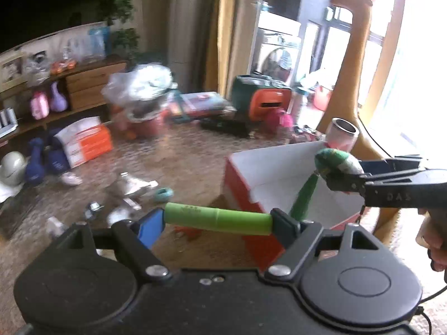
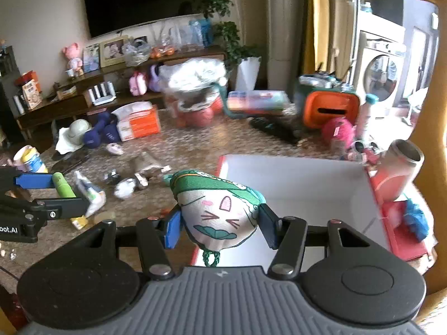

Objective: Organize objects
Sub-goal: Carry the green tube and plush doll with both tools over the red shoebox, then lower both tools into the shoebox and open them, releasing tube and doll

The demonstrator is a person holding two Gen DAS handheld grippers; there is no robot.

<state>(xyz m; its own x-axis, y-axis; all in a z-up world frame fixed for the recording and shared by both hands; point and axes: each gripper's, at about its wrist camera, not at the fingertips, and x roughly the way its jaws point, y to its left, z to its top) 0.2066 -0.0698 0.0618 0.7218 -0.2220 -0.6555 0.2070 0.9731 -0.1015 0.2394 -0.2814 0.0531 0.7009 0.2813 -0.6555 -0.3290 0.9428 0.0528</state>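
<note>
Left hand-held gripper (image 1: 218,220) pinches one green tube (image 1: 218,220); right hand-held gripper (image 2: 220,223) pinches one plush pouch (image 2: 220,212) over one red box (image 2: 307,184).

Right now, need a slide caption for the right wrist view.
Right tool grips a cat-face pouch beside the open red box.

Cluttered carpet (image 2: 195,145): box (image 2: 307,184), dumbbells (image 2: 100,136).

Black hand-held gripper (image 1: 218,220), blue finger pad (image 1: 151,227), silver screws, possibly ribbed grey housing.
</note>
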